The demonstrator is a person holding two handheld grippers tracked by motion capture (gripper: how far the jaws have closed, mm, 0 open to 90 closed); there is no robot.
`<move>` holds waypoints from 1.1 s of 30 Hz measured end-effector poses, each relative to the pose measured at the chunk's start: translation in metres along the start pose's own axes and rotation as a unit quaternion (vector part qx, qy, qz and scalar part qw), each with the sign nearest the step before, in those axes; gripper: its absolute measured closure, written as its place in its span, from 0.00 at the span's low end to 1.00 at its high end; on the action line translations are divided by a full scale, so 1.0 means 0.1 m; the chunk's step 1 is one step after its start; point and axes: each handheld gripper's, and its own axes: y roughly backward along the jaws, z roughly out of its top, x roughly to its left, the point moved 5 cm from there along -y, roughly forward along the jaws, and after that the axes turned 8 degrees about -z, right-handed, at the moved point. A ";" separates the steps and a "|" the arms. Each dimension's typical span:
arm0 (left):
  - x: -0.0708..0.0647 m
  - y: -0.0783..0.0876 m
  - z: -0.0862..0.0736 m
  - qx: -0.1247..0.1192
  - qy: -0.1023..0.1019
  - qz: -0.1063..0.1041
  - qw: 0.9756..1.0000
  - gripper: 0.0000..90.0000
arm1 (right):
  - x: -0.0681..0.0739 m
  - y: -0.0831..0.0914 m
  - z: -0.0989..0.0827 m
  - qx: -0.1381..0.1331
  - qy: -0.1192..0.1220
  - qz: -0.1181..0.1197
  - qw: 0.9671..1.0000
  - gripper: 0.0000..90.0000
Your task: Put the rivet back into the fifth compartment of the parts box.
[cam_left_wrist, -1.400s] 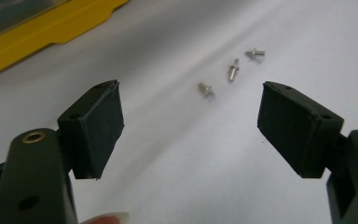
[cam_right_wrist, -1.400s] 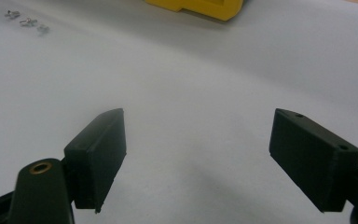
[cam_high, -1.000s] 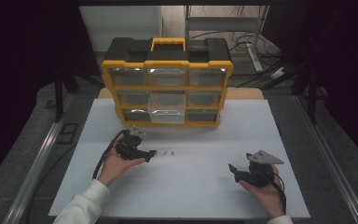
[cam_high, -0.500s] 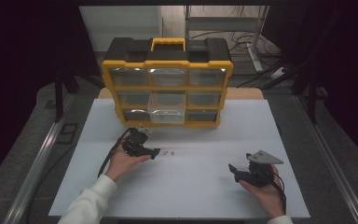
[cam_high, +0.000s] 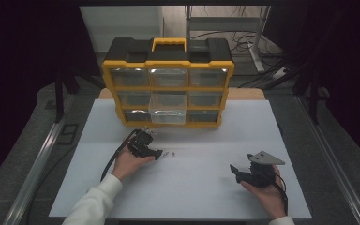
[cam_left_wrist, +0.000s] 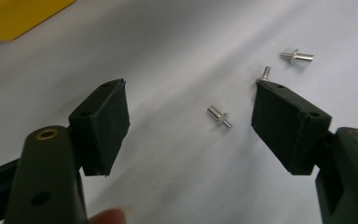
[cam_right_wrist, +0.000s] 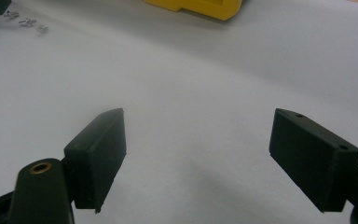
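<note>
White board (cam_high: 192, 187) covers the tabletop, with dark floor and metal rails running along both its sides in the high view. At the board's far edge stands a yellow and black organizer case (cam_high: 168, 84), upright, its clear drawers facing the person; one lower middle drawer (cam_high: 168, 108) juts out toward the front. Between the case and the near edge the board lies bare across most of its width. The left gripper (cam_high: 157, 153) rests low over the board just in front of the case, held by a hand in a white sleeve (cam_high: 93, 204) that comes in from the bottom left. Its jaws stand apart and have just been closing a little; nothing is pinched. In the left gripper view, one small silver rivet (cam_left_wrist: 219, 115) lies flat on the board between the two black pads (cam_left_wrist: 103, 122) without touching either, a second rivet (cam_left_wrist: 265, 73) pokes out right at the tip of the right-hand pad, and a third rivet (cam_left_wrist: 297, 56) lies just beyond it. The right gripper (cam_high: 236, 171) sits near the front right of the board, well apart from the left one and from the case, with bare board all round it. Its jaws are spread wide and empty in the right gripper view, where the case's yellow corner (cam_right_wrist: 200, 8) shows at the top.
</note>
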 end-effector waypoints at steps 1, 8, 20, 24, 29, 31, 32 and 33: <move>0.00 -0.01 0.00 0.001 0.000 0.000 1.000 0.32 | 0.00 0.00 0.00 0.000 0.000 0.000 1.000 0.22; 0.01 -0.07 -0.01 0.016 0.004 -0.003 1.000 0.38 | 0.00 0.00 0.00 0.000 0.000 0.000 1.000 0.22; -0.03 -0.06 -0.01 0.024 -0.010 -0.037 0.999 0.70 | -0.01 0.00 0.00 0.000 -0.001 -0.002 1.000 0.22; -0.03 -0.06 -0.01 0.028 -0.010 -0.046 0.999 0.79 | -0.01 0.00 0.00 0.000 -0.001 -0.002 1.000 0.22; -0.02 -0.05 -0.01 0.030 -0.008 -0.058 0.998 0.89 | -0.01 0.00 0.00 0.000 0.000 -0.002 1.000 0.22; -0.02 -0.05 -0.01 0.030 -0.007 -0.061 0.998 0.91 | -0.01 0.00 0.00 0.000 -0.001 -0.002 1.000 0.22; -0.02 -0.05 -0.01 0.030 -0.007 -0.062 0.998 0.91 | -0.01 0.00 0.00 0.000 -0.002 -0.003 1.000 0.22; -0.02 -0.05 -0.01 0.030 -0.006 -0.063 0.998 0.91 | -0.01 0.00 0.00 0.000 -0.001 -0.003 1.000 0.22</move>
